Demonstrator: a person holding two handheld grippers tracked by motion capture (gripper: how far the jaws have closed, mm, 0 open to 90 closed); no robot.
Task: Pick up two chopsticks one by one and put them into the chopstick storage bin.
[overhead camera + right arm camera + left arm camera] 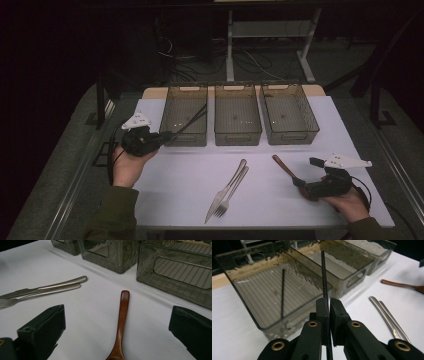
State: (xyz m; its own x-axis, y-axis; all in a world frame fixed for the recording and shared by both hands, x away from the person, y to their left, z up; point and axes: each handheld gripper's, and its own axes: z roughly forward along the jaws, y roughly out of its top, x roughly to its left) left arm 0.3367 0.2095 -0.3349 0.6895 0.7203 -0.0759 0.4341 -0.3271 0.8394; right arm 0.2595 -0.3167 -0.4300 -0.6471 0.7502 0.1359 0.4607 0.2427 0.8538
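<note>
On the white surface (pixel 180 185) stand three smoky ribbed plastic bins; over the left bin (pixel 184 114) slants a thin black textured chopstick (pixel 323 272), clamped between the left gripper (pixel 329 305)'s closed fingers. The right gripper (pixel 117 322)'s fingers gape around a glossy wooden spoon (pixel 122 322).

My left gripper (pixel 167 135) is up off the table in my raised left hand (pixel 127 162), jaws pinched together. My right gripper (pixel 300 184) lies low in my right hand (pixel 345 202), jaws spread wide.
</note>
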